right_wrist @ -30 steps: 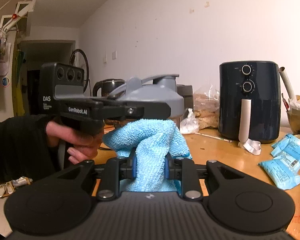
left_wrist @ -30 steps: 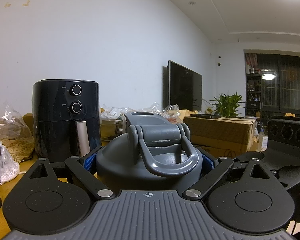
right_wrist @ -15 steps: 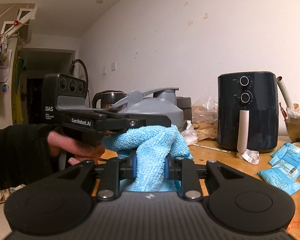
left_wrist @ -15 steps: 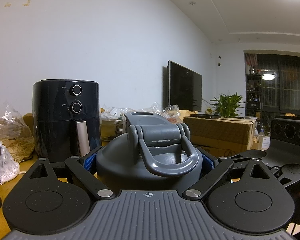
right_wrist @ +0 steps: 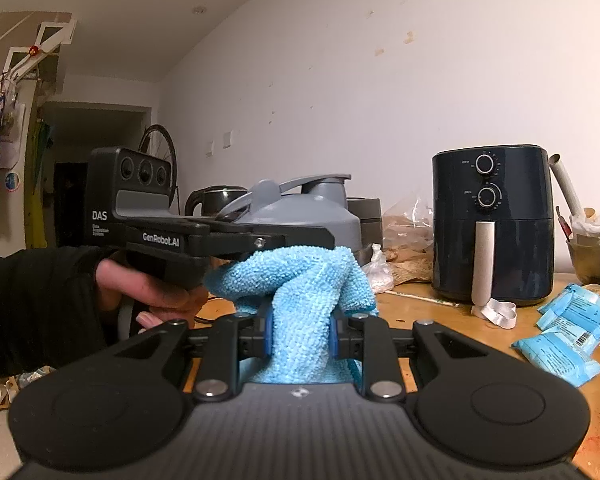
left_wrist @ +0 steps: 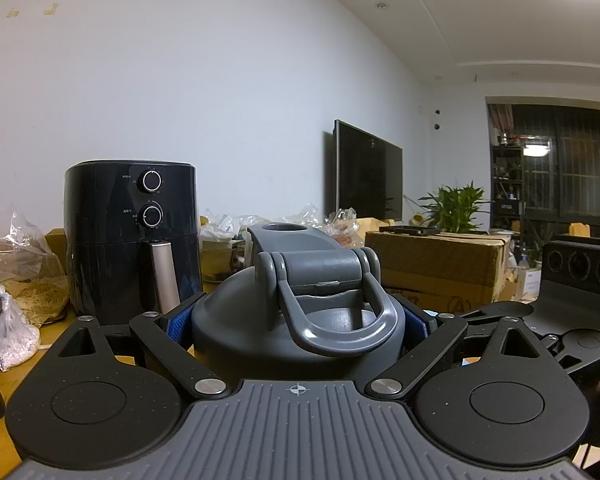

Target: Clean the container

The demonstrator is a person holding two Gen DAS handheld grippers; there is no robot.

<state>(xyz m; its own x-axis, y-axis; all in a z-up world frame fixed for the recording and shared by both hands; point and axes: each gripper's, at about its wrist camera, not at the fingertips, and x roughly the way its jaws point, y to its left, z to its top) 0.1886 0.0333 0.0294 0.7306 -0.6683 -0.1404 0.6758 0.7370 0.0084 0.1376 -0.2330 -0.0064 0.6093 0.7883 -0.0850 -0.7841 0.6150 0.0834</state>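
Left tool (left_wrist: 298, 320) level, clamped on grey container lid (left_wrist: 300, 300); right tool (right_wrist: 299, 336) level, pinching blue cloth (right_wrist: 296, 292) beside it.

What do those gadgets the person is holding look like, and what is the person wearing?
Both are black plastic with ribbed grey tops and blue pads inside the fingers. The left gripper, seen side-on, has a block with three round lenses and white lettering, "DAS" and "GenRobot.AI". The right gripper looks alike. The person wears a black sleeve.

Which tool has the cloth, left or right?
The right tool: its pads pinch the blue cloth. The left tool is clamped on the grey bottle lid instead.
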